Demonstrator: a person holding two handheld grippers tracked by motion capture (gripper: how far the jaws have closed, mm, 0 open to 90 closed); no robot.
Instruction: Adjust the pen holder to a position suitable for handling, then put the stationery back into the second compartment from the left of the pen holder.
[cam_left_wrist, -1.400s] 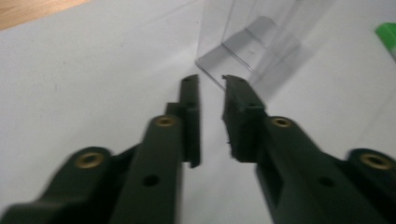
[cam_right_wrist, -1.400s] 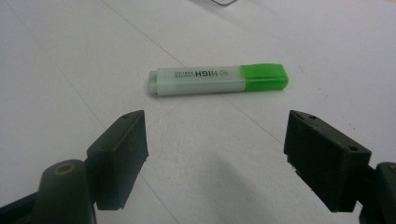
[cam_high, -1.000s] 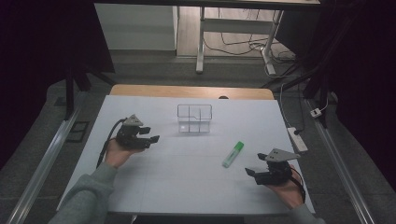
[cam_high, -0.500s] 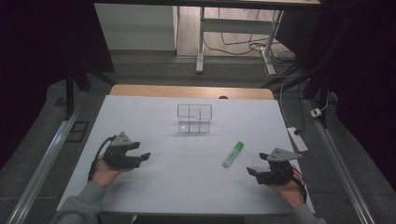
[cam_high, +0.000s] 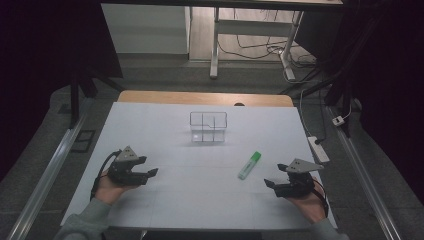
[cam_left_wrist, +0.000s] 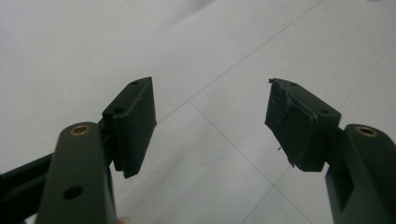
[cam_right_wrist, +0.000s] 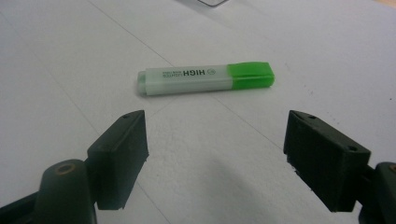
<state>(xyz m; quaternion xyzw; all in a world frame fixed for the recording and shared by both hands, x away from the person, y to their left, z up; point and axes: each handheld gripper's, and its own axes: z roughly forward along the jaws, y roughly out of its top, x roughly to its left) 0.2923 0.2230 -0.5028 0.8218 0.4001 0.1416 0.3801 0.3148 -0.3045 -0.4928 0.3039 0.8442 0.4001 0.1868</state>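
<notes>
Highlighter (cam_high: 249, 165) lies flat at lower right of centre in the high view, near the right gripper (cam_high: 275, 183), while the left gripper (cam_high: 151, 172), empty, has just been opening at lower left. Seen from the right gripper view, the highlighter (cam_right_wrist: 205, 78) sits crosswise in the upper middle, beyond jaws spread wide and holding nothing; closing on its round ends could make it roll or skid away.

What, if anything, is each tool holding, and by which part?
Nothing is held. The left tool is open over bare table. The right tool is open too, with the green highlighter lying untouched ahead of it.
</notes>
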